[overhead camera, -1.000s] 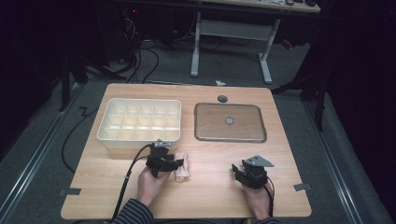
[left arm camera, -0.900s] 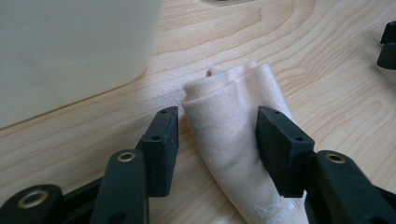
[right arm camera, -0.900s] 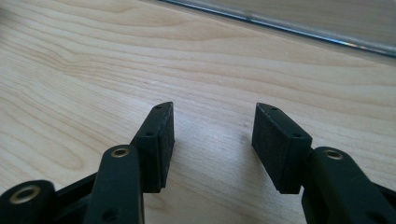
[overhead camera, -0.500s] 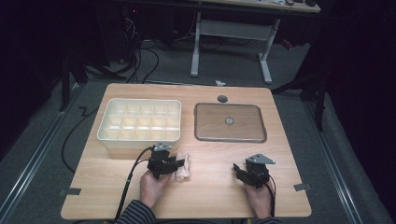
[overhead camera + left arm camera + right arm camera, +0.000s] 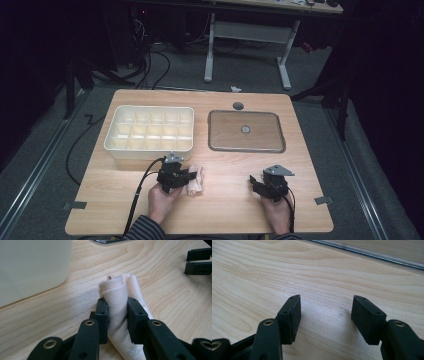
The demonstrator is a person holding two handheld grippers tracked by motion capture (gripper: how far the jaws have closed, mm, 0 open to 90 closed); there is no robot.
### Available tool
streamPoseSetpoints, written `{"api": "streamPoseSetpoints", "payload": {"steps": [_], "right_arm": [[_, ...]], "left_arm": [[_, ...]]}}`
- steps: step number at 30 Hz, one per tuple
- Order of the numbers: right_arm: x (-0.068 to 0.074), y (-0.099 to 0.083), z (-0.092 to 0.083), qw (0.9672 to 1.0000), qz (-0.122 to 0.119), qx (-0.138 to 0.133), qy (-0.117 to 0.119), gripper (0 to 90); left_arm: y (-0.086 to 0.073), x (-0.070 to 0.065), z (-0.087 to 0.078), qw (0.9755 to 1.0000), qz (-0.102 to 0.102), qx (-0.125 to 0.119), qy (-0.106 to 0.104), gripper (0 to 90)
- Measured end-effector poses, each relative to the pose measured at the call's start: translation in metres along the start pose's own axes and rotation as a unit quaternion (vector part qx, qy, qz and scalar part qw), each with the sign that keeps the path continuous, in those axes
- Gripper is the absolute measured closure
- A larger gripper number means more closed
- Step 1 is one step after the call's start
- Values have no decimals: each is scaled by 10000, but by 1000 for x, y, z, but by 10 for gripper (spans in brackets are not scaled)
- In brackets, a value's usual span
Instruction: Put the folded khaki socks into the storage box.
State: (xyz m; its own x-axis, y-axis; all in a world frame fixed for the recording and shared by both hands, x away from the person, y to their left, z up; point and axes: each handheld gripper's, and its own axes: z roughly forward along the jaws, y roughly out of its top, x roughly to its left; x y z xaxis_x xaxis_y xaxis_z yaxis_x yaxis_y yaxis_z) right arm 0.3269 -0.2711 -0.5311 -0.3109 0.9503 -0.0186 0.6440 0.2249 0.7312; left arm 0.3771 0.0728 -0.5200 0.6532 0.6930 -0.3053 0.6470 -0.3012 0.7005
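A rolled pale pink cloth [image 5: 120,297] lies on the wooden table [image 5: 225,210], just in front of the white tray [image 5: 150,131]. My left gripper [image 5: 117,312] has just been closing and its two black pads now pinch the near end of the cloth [image 5: 195,181]. From above, the left gripper [image 5: 186,177] sits beside the cloth on its left. My right gripper [image 5: 325,315] rests low over bare wood at the front right, jaws apart with nothing between them. In the high view the right gripper [image 5: 256,184] points left.
The white tray [image 5: 30,267] with several compartments stands at the back left. A clear flat lid [image 5: 246,131] with a small knob lies at the back right. A small dark disc [image 5: 238,106] sits near the table's far edge. Cables trail off the front.
The left jaws have closed in on the pink cloth. Both hands have stayed where they were.
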Motion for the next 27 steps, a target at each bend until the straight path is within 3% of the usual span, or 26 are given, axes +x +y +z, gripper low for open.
{"api": "streamPoseSetpoints", "payload": {"steps": [9, 14, 27], "right_arm": [[0, 0, 0, 10000, 8, 2, -8, 408], [0, 0, 0, 10000, 7, 2, -7, 407], [0, 0, 0, 10000, 14, 4, -1, 399]], "left_arm": [[0, 3, -3, 9999, 79, 20, -105, 737], [1, 6, -5, 9997, -26, 22, -226, 739], [1, 13, -18, 9997, -93, 11, -206, 738]]}}
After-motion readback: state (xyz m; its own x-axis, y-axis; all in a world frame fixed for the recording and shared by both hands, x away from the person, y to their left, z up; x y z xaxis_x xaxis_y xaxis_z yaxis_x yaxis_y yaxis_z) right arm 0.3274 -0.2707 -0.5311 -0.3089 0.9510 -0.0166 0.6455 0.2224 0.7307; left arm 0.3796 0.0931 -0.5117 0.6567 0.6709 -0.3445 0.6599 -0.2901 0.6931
